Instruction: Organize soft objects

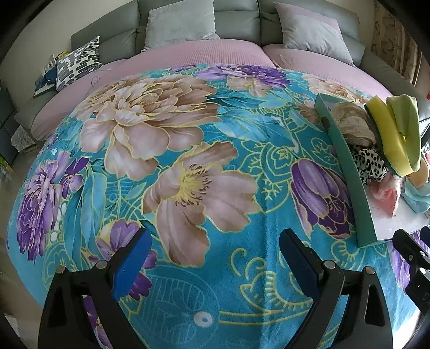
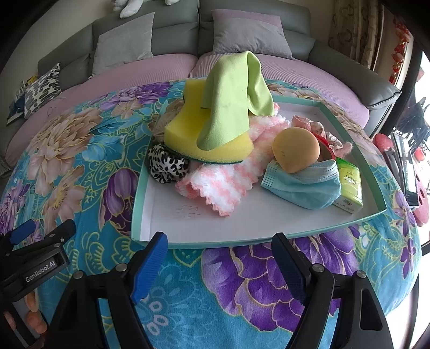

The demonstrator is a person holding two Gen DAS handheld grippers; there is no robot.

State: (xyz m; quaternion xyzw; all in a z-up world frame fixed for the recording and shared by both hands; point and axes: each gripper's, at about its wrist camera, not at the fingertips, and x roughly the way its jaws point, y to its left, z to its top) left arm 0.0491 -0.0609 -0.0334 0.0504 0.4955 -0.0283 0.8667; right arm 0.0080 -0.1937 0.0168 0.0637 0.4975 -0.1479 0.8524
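Note:
A shallow teal-rimmed tray [image 2: 268, 239] lies on a floral blanket [image 2: 228, 295] and holds a pile of soft things. A green cloth [image 2: 231, 107] drapes over a yellow sponge [image 2: 188, 128]. Below them lie a leopard-print scrunchie [image 2: 166, 166], a pink-and-white knitted cloth [image 2: 223, 182], a tan round sponge [image 2: 295, 149], a blue face mask [image 2: 303, 188] and a green tissue pack [image 2: 349, 185]. My right gripper [image 2: 217, 264] stands open just in front of the tray's near rim, empty. My left gripper [image 1: 215, 261] is open over bare blanket [image 1: 188, 174], left of the tray [image 1: 352, 171].
The blanket covers a pink-sheeted sofa bed [image 1: 204, 51] with grey cushions [image 1: 180, 24] at the back and a patterned cushion [image 1: 78, 63] at far left. Dark objects [image 2: 405, 166] stand off the right edge. The other gripper [image 2: 32, 255] shows at the right wrist view's lower left.

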